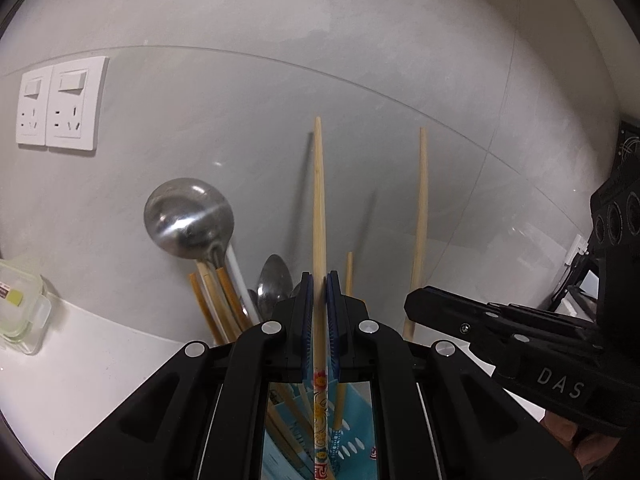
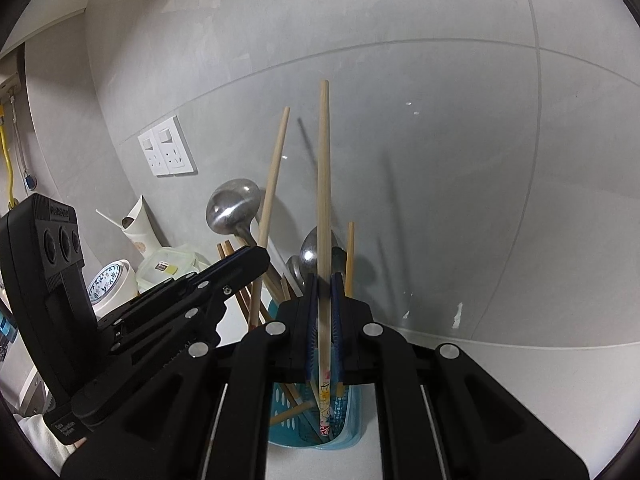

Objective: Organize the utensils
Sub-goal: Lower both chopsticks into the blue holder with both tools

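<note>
I have each hand-held gripper pinching one chopstick: left hand-held gripper [image 1: 319, 284] on the left chopstick [image 1: 319, 200], right hand-held gripper [image 2: 324, 280] on the right chopstick [image 2: 324, 184], painted ends down in the blue holder [image 2: 352, 412]. Light, stiff, probably slick wood; mid-shaft grips suit.

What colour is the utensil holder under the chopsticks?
Light blue holder with oval slots, clearest in the right wrist view.
</note>
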